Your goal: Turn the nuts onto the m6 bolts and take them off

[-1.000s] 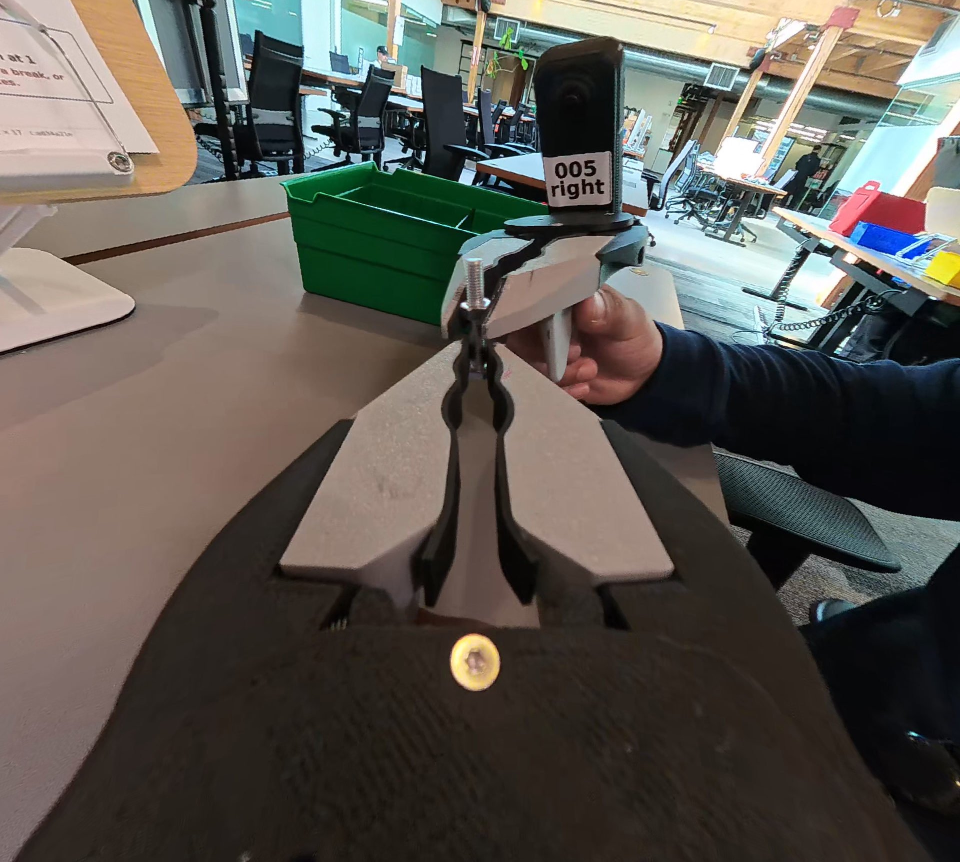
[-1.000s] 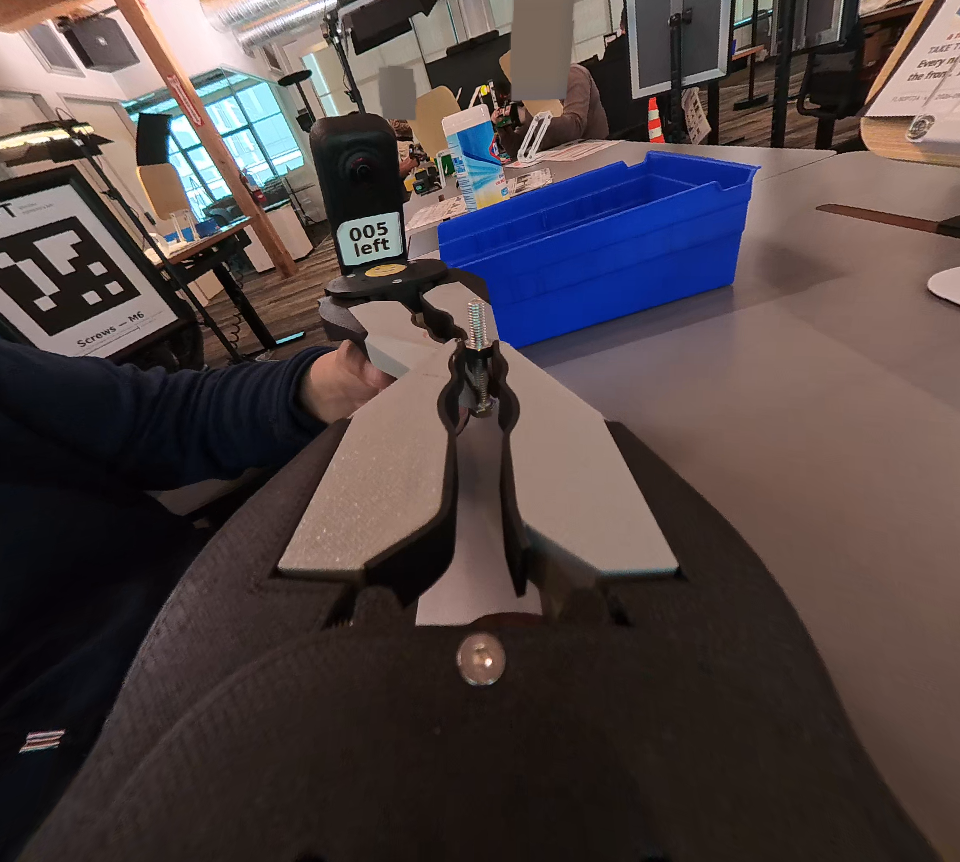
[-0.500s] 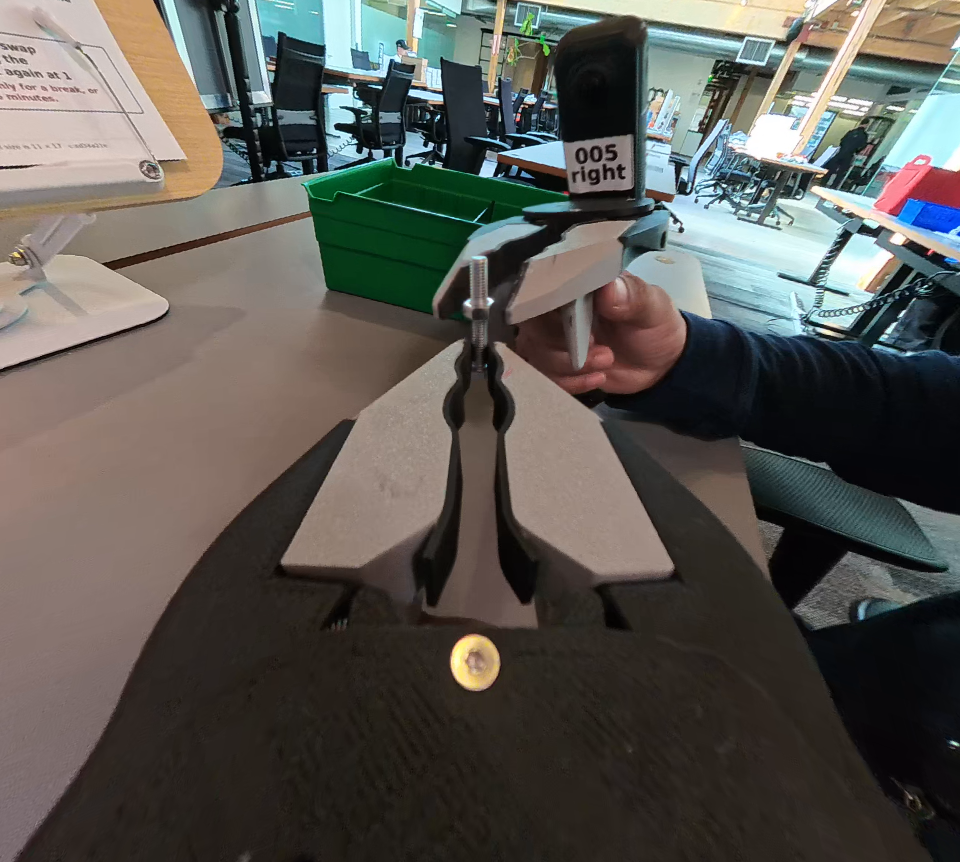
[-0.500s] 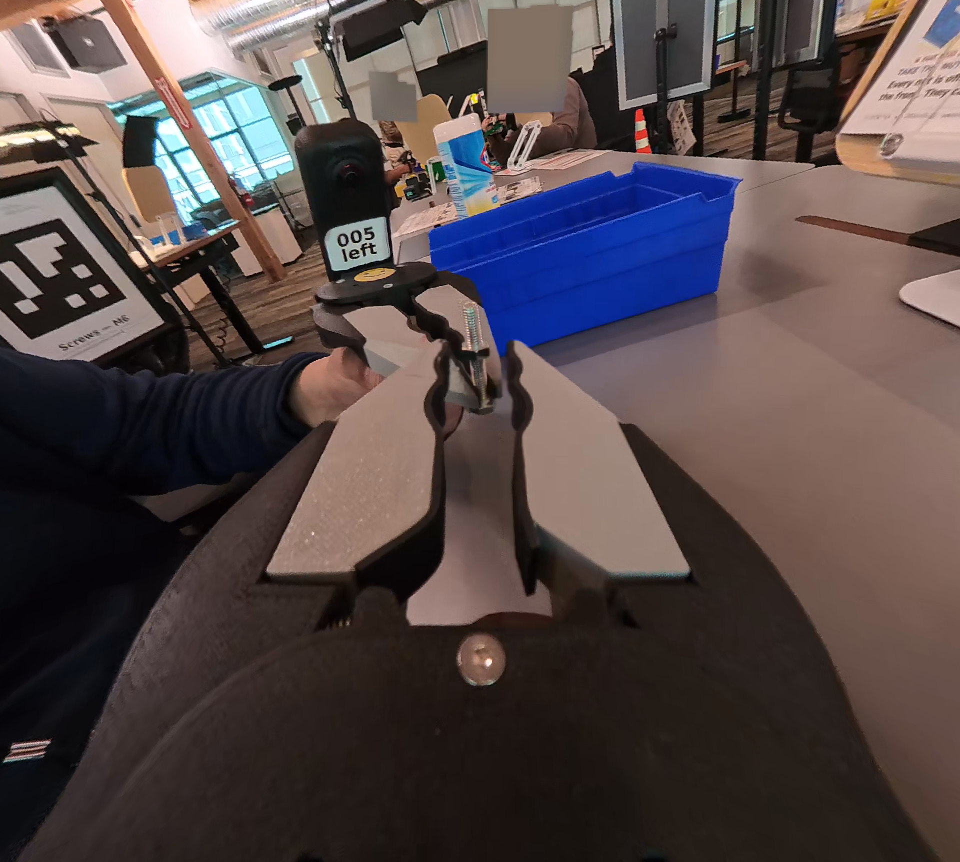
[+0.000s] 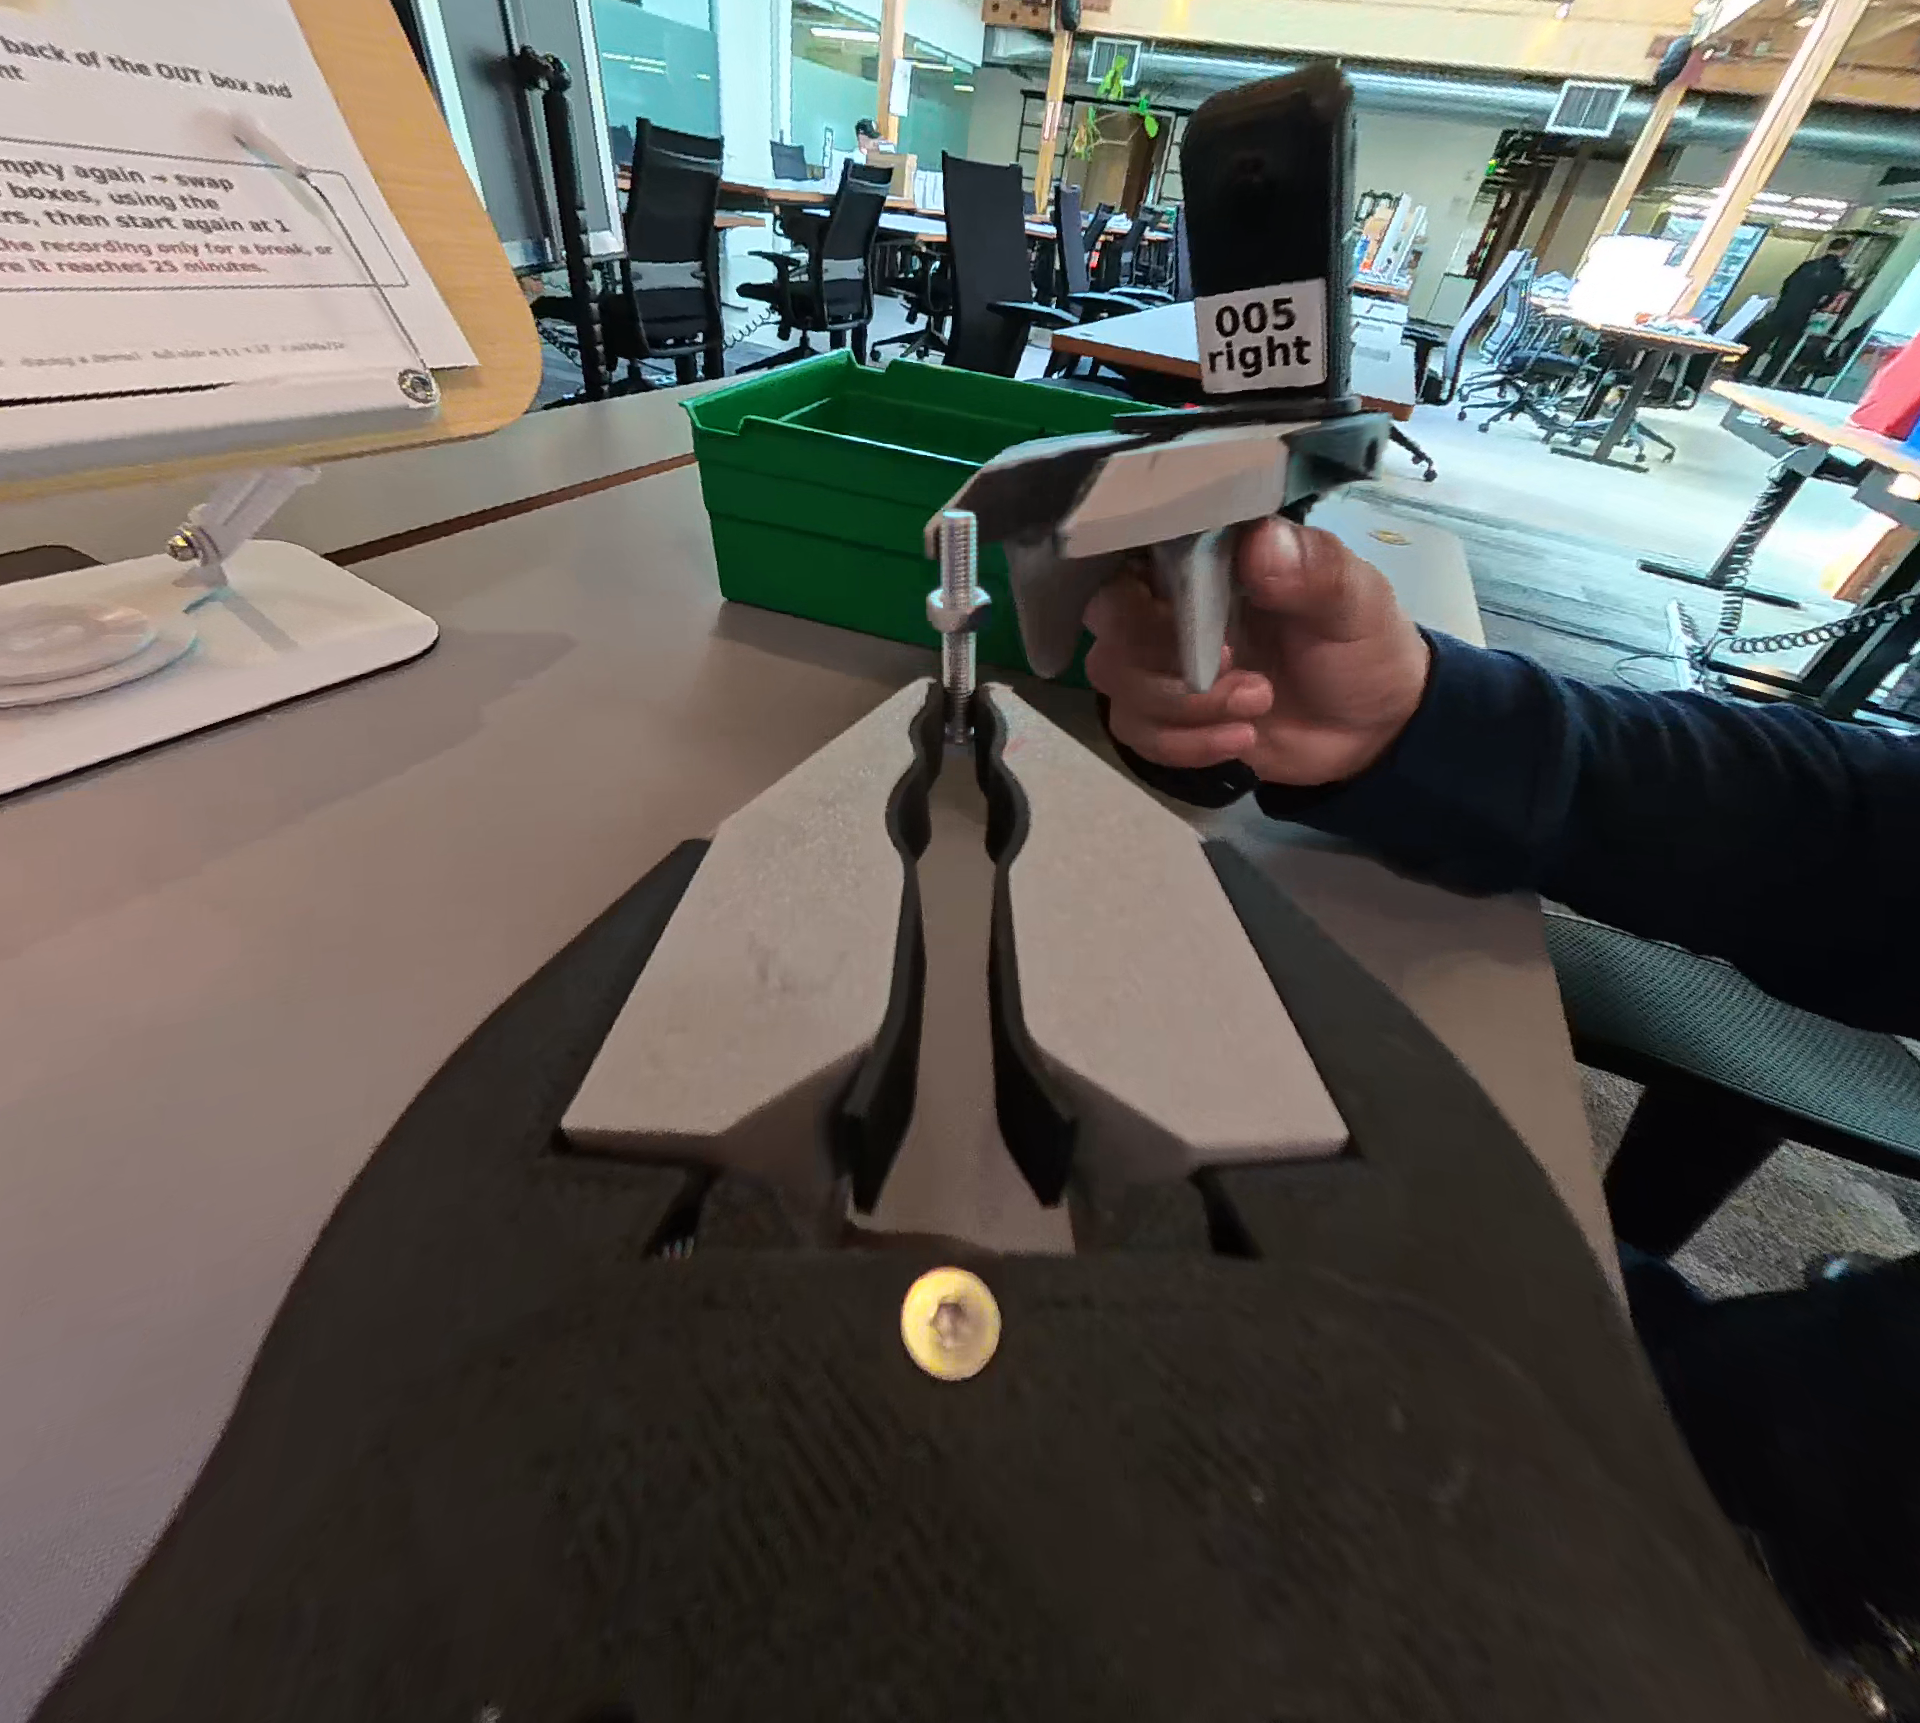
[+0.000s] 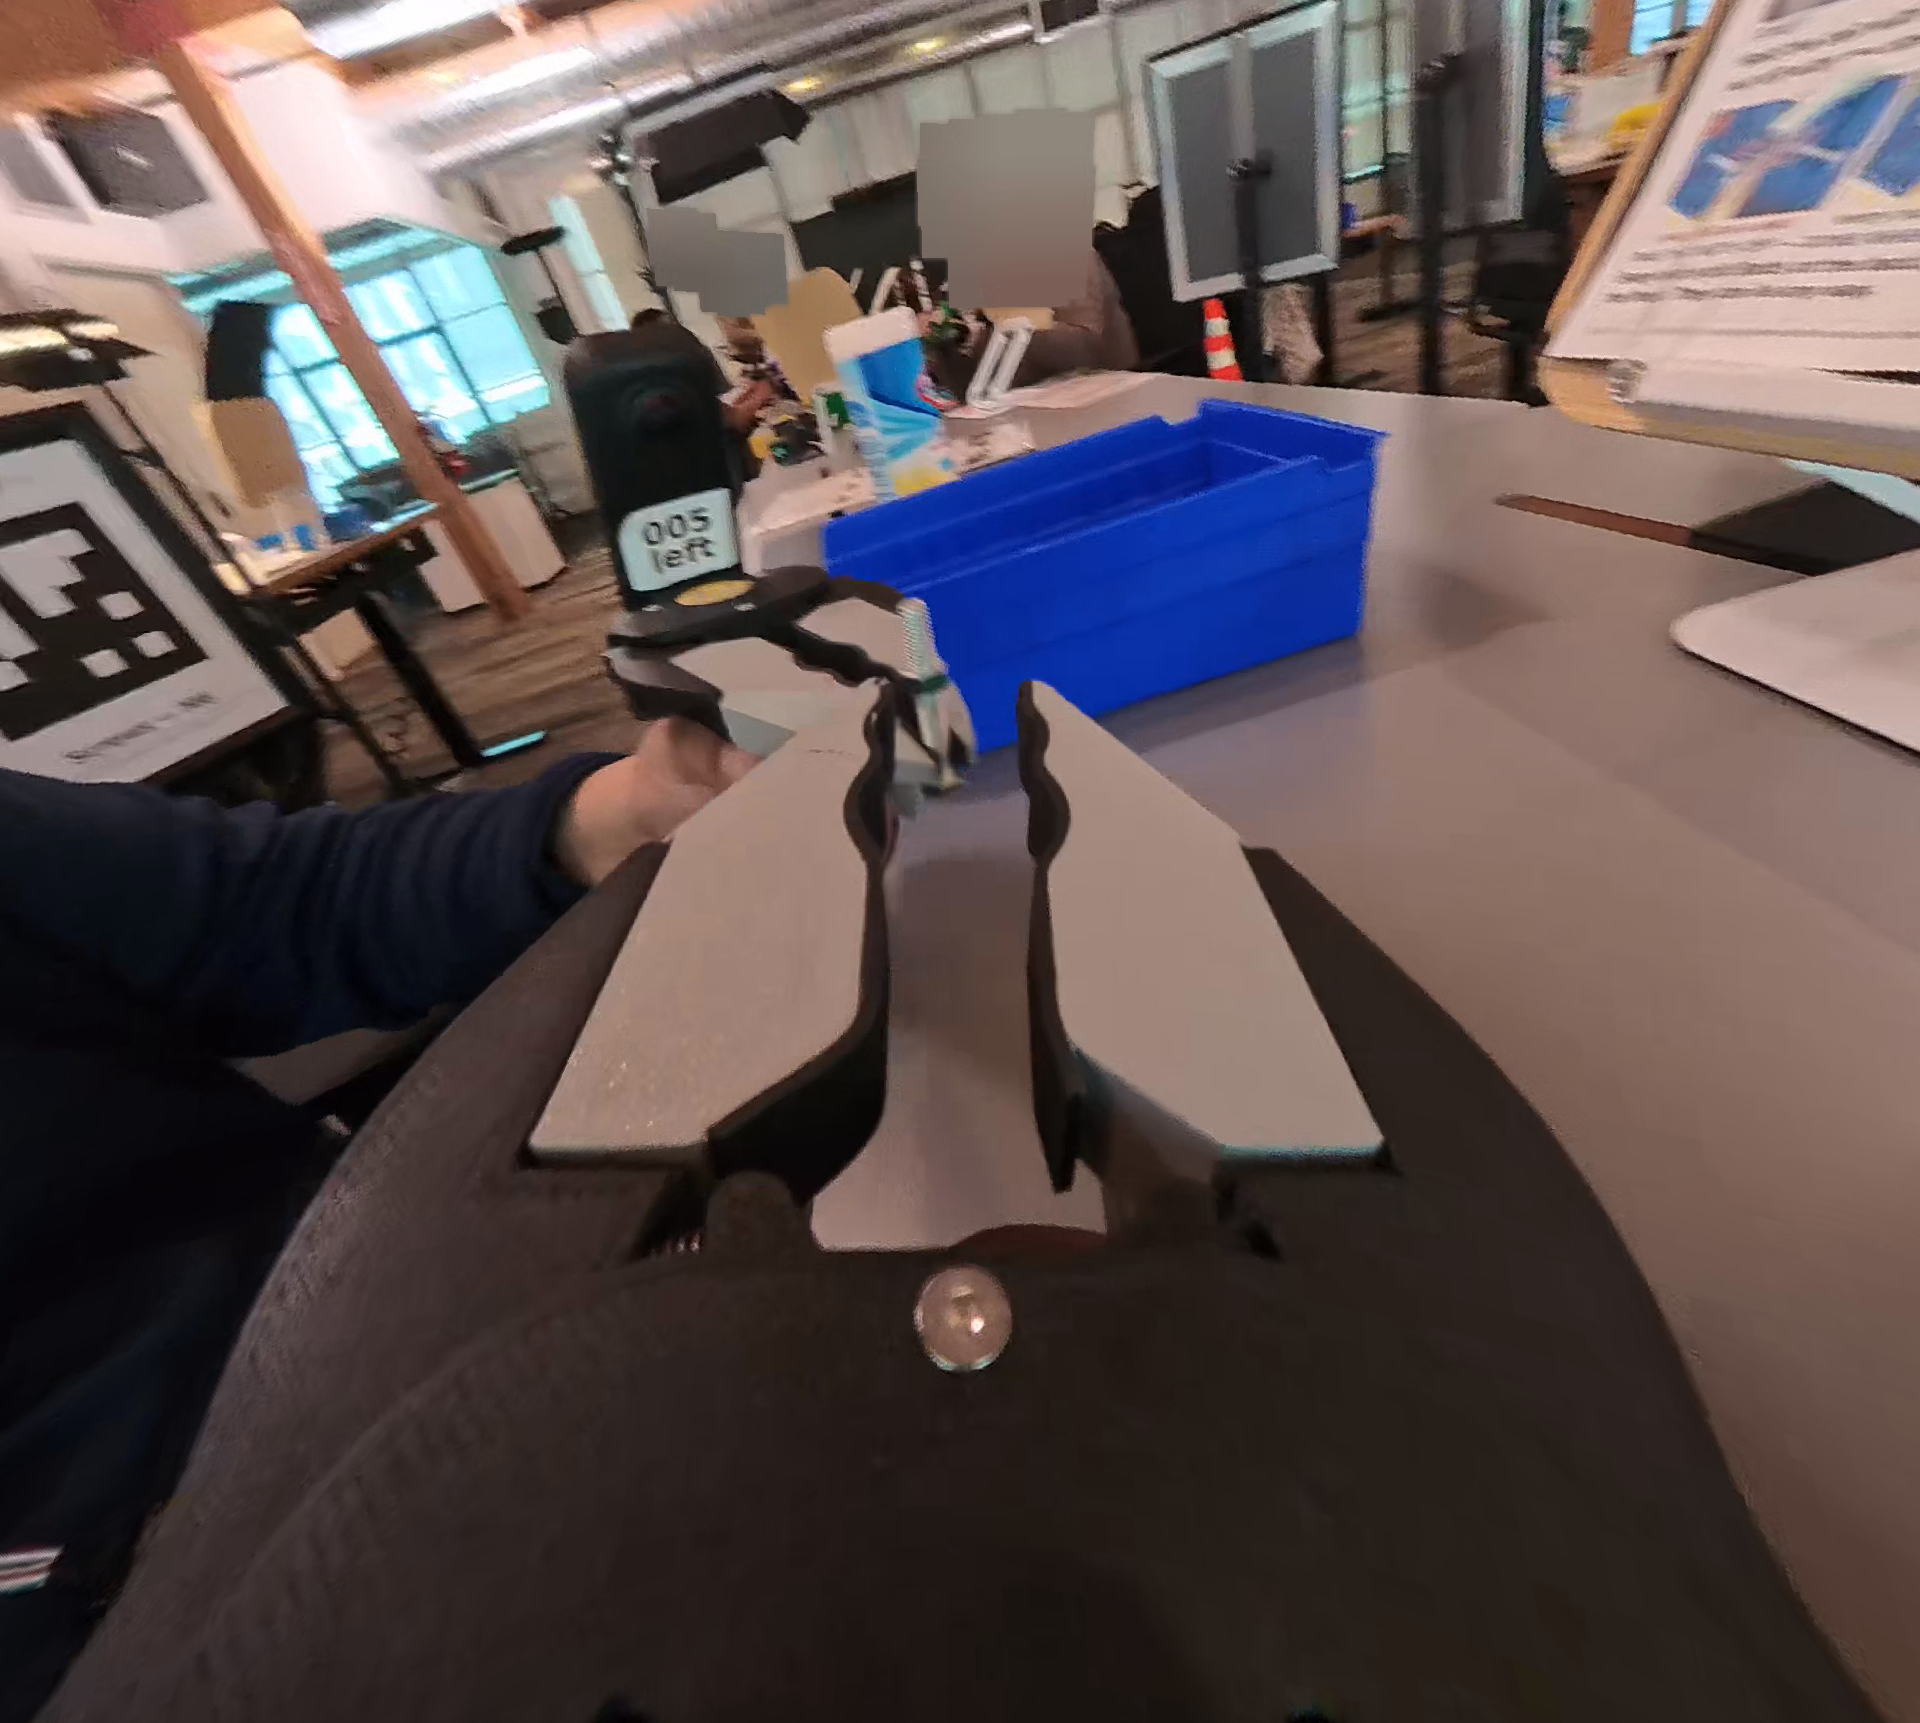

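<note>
My left gripper is shut on the lower end of a silver M6 bolt and holds it upright above the grey table. A silver nut sits on the thread about midway up. My right gripper is open and empty, with its fingers on either side of the bolt without gripping it. In the left wrist view the right gripper is just right of the bolt, held by a hand. The left gripper also shows in the right wrist view.
A green bin stands on the table behind the bolt in the left wrist view. A blue bin stands behind it in the right wrist view. A sign board on a white stand is at the far side. Office chairs and desks lie beyond the table. The tips of both grippers are at nearly the same place.
The right gripper was shut around the nut on the bolt. It has opened, let go and tilted a little away. The left gripper still holds the bolt upright.
</note>
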Demonstrator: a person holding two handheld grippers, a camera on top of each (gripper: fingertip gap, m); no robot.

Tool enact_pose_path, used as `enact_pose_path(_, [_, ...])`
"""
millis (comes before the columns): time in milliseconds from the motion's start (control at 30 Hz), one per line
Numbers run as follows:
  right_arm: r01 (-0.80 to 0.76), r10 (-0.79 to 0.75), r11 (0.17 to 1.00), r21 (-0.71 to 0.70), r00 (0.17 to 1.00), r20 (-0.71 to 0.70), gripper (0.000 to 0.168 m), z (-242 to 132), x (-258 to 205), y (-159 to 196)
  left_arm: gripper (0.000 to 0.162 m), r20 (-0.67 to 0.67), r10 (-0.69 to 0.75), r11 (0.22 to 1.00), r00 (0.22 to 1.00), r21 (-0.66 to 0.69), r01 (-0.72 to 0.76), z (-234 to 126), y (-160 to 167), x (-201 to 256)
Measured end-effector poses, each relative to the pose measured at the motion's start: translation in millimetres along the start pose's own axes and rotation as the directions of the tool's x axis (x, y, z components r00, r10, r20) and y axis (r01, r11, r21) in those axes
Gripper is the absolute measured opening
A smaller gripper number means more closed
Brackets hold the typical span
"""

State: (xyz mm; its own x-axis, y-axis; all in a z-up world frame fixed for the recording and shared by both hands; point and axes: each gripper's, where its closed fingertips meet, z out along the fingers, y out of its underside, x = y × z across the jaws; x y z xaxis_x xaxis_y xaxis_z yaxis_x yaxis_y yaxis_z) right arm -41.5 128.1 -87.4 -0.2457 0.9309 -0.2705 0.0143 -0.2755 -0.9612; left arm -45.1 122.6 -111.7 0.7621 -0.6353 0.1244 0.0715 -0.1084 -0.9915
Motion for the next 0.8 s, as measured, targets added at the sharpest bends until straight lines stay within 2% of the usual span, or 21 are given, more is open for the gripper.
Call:
enact_pose_path(133, [0.087,-0.087,0.994,-0.062,0.996,-0.001,0.029,11,-9,11,0.004,-0.026,0.038,0.999,0.999,-0.036,-0.039,7,7,10])
enact_pose_path(200, [0.11,-0.116,0.99,-0.089,0.991,-0.06,0.027,11,-1,14,0.003,-0.041,0.04,0.999,0.998,-0.033,-0.041,8,7,14])
enact_pose_path(233, [0.11,-0.116,0.99,-0.084,0.99,-0.077,0.031,8,3,11,0.003,-0.033,0.037,0.999,0.999,-0.029,-0.038,7,6,13])
enact_pose_path(300, [0.077,-0.083,0.995,-0.06,0.991,-0.102,0.024,1,10,7,0.003,-0.015,0.021,1.0,1.0,-0.006,-0.021,4,1,6])
enact_pose_path(333, [0.068,-0.072,0.997,-0.038,0.988,-0.138,0.012,-3,17,3,0.003,-0.019,0.006,1.0,1.0,0.001,-0.005,2,0,5])
enact_pose_path(500, [0.106,-0.107,0.994,-0.04,0.994,-0.036,0.024,8,-6,5,0.003,-0.024,0.02,1.0,0.999,-0.023,-0.021,6,6,9])
enact_pose_path(600, [0.141,-0.15,0.985,-0.098,0.984,-0.094,0.025,12,1,13,0.003,-0.016,0.045,0.999,0.999,-0.018,-0.046,7,5,11])
enact_pose_path(667, [0.104,-0.111,0.992,-0.071,0.988,-0.103,0.025,5,7,8,0.003,0.005,0.032,0.999,0.999,0.006,-0.032,3,0,4])
enact_pose_path(700, [0.077,-0.081,0.996,-0.041,0.99,-0.111,0.015,0,11,4,0.003,-0.002,0.009,1.0,1.0,0.016,-0.009,1,-2,2])
enact_pose_path(800, [0.031,-0.03,0.999,0.025,0.998,-0.049,0.019,-6,6,-7,0.003,0.012,-0.001,1.0,1.0,0.0,0.001,0,2,-3])
